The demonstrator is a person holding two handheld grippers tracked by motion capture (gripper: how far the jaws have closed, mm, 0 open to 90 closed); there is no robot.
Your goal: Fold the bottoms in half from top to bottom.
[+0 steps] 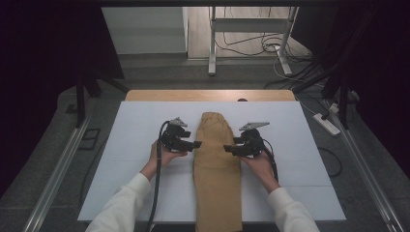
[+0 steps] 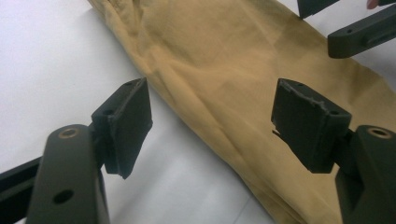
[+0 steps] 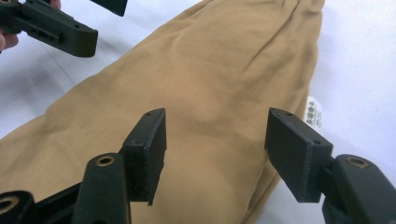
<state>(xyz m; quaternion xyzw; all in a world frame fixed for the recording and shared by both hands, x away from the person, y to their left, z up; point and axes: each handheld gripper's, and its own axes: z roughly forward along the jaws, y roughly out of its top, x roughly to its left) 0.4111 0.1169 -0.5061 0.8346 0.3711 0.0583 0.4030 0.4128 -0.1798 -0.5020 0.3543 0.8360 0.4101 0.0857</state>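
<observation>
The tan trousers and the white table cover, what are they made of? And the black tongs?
The tan trousers look like soft woven cloth, maybe cotton: matte, with creases and a sewn tag at the edge. The white table cover seems smooth and matte, perhaps paper or foam board; I cannot tell which. The left tongs and right tongs look like hard black plastic with rubbery pads, rough at the edges.

Soft tan cloth trousers (image 1: 217,164), matt and faintly creased, lie between matt black plastic tongs, the left gripper (image 1: 196,144) and right gripper (image 1: 227,149). Beneath them a smooth white sheet (image 1: 125,159), possibly paper, covers a wooden table edge (image 1: 159,94) beyond.
</observation>
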